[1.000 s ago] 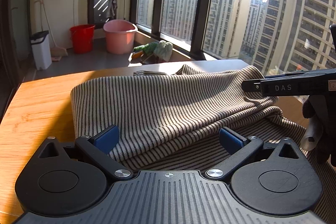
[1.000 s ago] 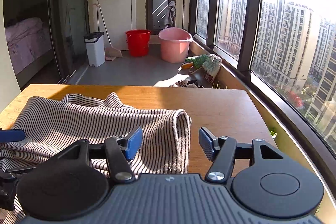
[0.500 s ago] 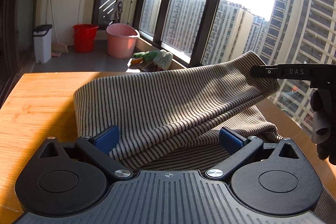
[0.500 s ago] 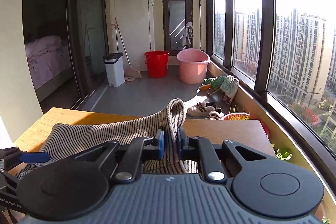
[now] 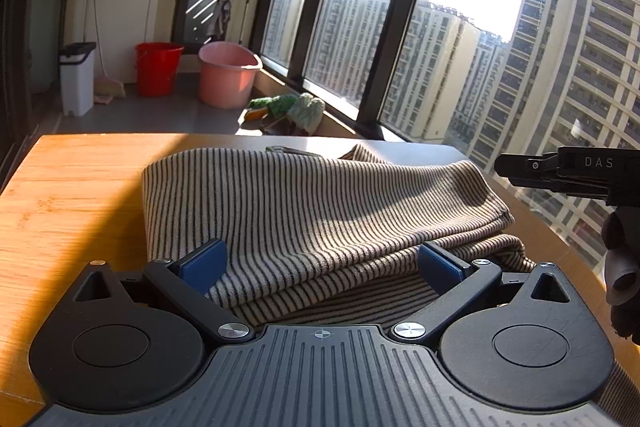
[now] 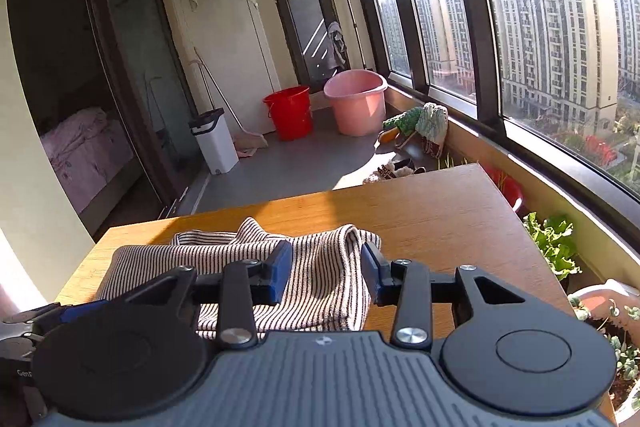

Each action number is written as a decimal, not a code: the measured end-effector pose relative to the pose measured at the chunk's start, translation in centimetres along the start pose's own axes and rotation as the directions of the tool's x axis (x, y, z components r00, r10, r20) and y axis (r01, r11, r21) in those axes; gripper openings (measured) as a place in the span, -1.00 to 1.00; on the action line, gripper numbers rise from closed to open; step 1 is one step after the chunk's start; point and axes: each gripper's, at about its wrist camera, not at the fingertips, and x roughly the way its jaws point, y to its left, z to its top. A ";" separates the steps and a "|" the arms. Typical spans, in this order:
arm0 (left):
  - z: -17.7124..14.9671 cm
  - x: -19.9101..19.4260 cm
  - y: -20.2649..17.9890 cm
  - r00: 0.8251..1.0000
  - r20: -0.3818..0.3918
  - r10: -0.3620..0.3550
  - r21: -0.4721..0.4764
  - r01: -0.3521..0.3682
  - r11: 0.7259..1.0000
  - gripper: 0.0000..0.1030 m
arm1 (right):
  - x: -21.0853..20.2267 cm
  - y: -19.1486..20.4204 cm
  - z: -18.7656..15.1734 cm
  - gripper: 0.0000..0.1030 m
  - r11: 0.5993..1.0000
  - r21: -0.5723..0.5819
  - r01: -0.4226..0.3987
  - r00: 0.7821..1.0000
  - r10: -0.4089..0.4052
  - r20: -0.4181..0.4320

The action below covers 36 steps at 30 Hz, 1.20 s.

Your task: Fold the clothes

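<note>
Left wrist view: striped garment (image 5: 320,211), soft, light knit, layered mid-frame on bench (image 5: 72,195); left claw (image 5: 320,263) spread wide, empty.
Right wrist view: right claw (image 6: 326,273) apart astride the doubled corner, a likely hold.

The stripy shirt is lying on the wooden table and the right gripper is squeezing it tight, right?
Not quite. The stripy shirt does lie on the wooden table, but the right gripper is not squeezing it. The right wrist view shows its blue fingers spread apart, with cloth lying loose between them.
</note>
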 end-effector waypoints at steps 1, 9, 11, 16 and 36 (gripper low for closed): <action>0.0 0.0 0.0 1.000 0.000 -0.001 -0.003 0.001 1.000 1.00 | 0.3 0.0 -0.4 -0.25 1.000 0.002 -0.008 1.000 0.008 0.000; 0.0 -0.3 0.7 1.000 0.006 -0.017 -0.029 0.017 0.999 1.00 | 3.1 1.4 -3.2 -0.24 0.990 -0.115 0.087 0.995 -0.091 -0.032; -0.1 -0.5 1.1 0.999 0.013 -0.032 -0.053 0.032 0.998 1.00 | 3.4 2.0 -3.3 -0.24 0.985 -0.125 0.119 0.992 -0.124 -0.034; -0.4 -1.0 1.1 0.999 0.018 -0.027 -0.074 0.029 0.997 1.00 | 4.0 2.8 -3.3 -0.15 0.977 -0.164 0.134 0.989 -0.142 -0.040; -0.1 -0.8 -0.5 0.999 0.000 0.037 -0.030 -0.037 0.999 1.00 | 3.0 4.8 -0.2 0.04 0.969 -0.247 0.012 0.999 -0.025 -0.048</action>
